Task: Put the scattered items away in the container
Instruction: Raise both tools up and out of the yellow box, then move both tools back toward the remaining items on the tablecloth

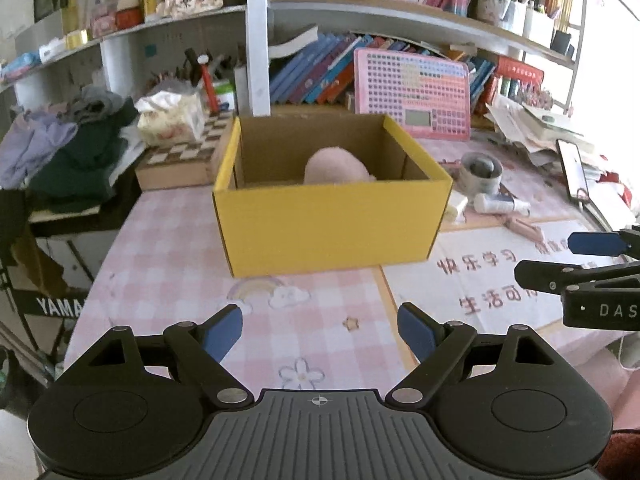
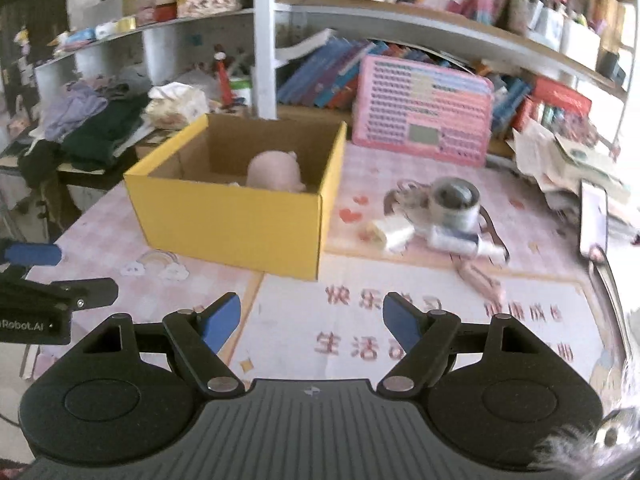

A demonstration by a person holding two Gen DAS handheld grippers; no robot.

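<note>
A yellow cardboard box (image 1: 332,228) (image 2: 236,220) stands open on the pink checked table, with a pink plush toy (image 1: 336,166) (image 2: 276,172) lying inside it. Right of the box lie a grey tape roll (image 1: 480,172) (image 2: 454,204), a small white packet (image 2: 390,232), a white tube (image 1: 502,203) (image 2: 460,242) and a pink clip (image 1: 524,228) (image 2: 480,280). My left gripper (image 1: 320,336) hangs open and empty in front of the box. My right gripper (image 2: 312,326) is open and empty too, over the white mat, nearer the scattered items.
A pink keyboard-like board (image 1: 414,94) (image 2: 424,110) leans on books behind the box. A phone (image 1: 574,170) (image 2: 594,216) and paper stacks lie at the right. Clothes (image 1: 68,148) and a chessboard box (image 1: 184,160) sit left. Shelves rise behind.
</note>
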